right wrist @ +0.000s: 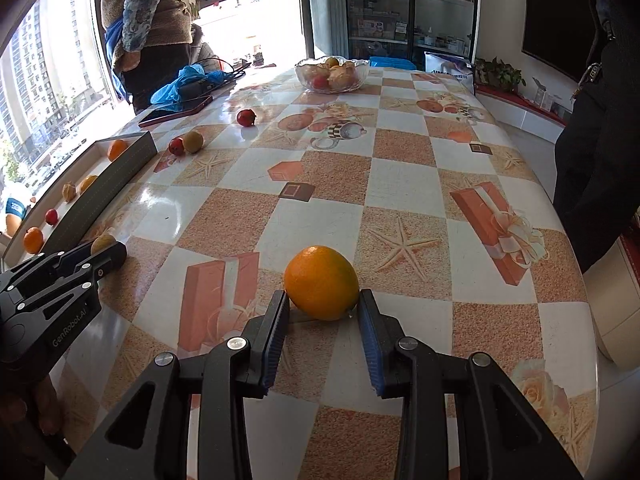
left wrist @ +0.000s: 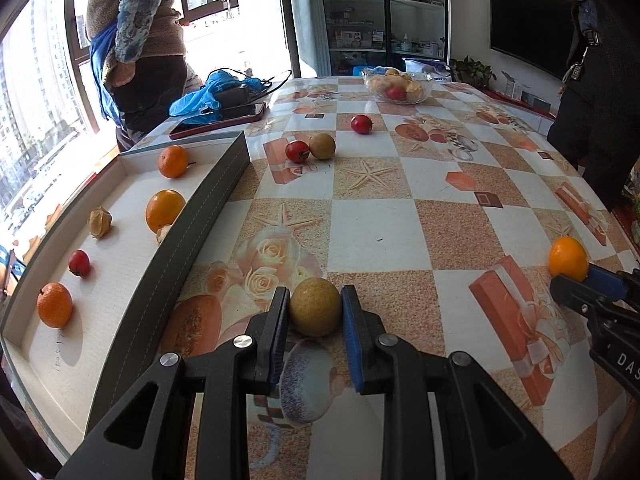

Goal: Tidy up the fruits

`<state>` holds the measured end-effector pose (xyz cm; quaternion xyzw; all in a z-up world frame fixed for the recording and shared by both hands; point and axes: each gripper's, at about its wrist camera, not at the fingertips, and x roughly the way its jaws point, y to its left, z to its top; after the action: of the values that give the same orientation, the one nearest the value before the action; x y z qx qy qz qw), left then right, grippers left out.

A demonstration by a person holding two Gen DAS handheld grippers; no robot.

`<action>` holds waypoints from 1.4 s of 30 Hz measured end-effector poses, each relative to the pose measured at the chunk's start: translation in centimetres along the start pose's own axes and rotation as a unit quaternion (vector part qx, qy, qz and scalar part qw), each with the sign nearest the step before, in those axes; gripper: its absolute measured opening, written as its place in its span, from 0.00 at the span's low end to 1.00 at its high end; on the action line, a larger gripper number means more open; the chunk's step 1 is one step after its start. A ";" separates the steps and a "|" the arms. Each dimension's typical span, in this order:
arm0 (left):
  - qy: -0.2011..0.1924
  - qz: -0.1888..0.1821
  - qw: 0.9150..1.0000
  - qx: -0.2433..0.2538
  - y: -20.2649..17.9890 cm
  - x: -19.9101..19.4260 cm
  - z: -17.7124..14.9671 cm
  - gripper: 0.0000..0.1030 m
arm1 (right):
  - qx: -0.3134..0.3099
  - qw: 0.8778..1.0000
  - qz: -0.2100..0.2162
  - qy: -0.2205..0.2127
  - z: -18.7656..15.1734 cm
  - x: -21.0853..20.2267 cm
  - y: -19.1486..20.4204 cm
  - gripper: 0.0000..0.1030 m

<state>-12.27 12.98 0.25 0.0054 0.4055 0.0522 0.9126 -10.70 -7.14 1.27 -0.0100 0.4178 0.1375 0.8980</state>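
The table (left wrist: 400, 216) under my tongs wears a checkered cloth with starfish and roses. Along its left edge sits the grey-walled tray (left wrist: 192, 224), already carrying three oranges, a red fruit and a papery husked one. At the far edge stands a glass bowl (left wrist: 398, 86) of mixed fruit (too small to sort out). My right gripper (right wrist: 323, 312) pinches an orange (right wrist: 322, 282) near the table's near edge – both pads pressing on it. My left gripper (left wrist: 315, 308) is clamped on a brown-yellow round fruit (left wrist: 315, 306), just beside the tray's wall.
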 end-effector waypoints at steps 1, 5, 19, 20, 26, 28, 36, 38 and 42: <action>0.000 0.000 1.000 0.000 0.0 0.0 0.0 0.27 | 0.000 1.000 0.000 0.000 0.0 0.0 0.0 0.36; 0.000 0.000 1.000 0.000 0.0 0.0 0.0 0.27 | 0.000 1.000 0.000 0.000 0.0 0.0 0.0 0.36; 0.000 0.000 1.000 0.001 0.0 0.0 0.0 0.27 | 0.001 1.000 0.000 0.000 0.0 0.0 0.0 0.36; 0.000 0.001 1.000 0.001 0.0 0.0 0.0 0.27 | 0.001 1.000 0.000 0.000 0.0 0.0 0.0 0.36; 0.000 -0.001 1.000 -0.001 0.0 0.0 0.0 0.27 | -0.001 1.000 -0.001 0.001 0.0 0.0 0.0 0.36; 0.000 -0.001 1.000 -0.001 0.0 0.0 0.0 0.27 | -0.003 1.000 -0.004 0.001 0.0 0.0 0.1 0.36; 0.000 -0.002 1.000 -0.001 0.0 0.1 0.1 0.27 | -0.003 1.000 -0.004 0.001 0.1 0.0 0.1 0.36; 0.000 -0.002 1.000 -0.001 0.0 0.1 0.1 0.27 | -0.004 1.000 -0.005 0.002 0.1 0.1 0.1 0.36; 0.000 -0.002 1.000 -0.001 0.1 0.1 0.1 0.27 | -0.004 1.000 -0.006 0.002 0.1 0.0 0.1 0.36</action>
<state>-12.17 13.05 0.22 0.0038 0.4051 0.0502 0.9129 -10.67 -6.99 1.29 -0.0166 0.4186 0.1342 0.8980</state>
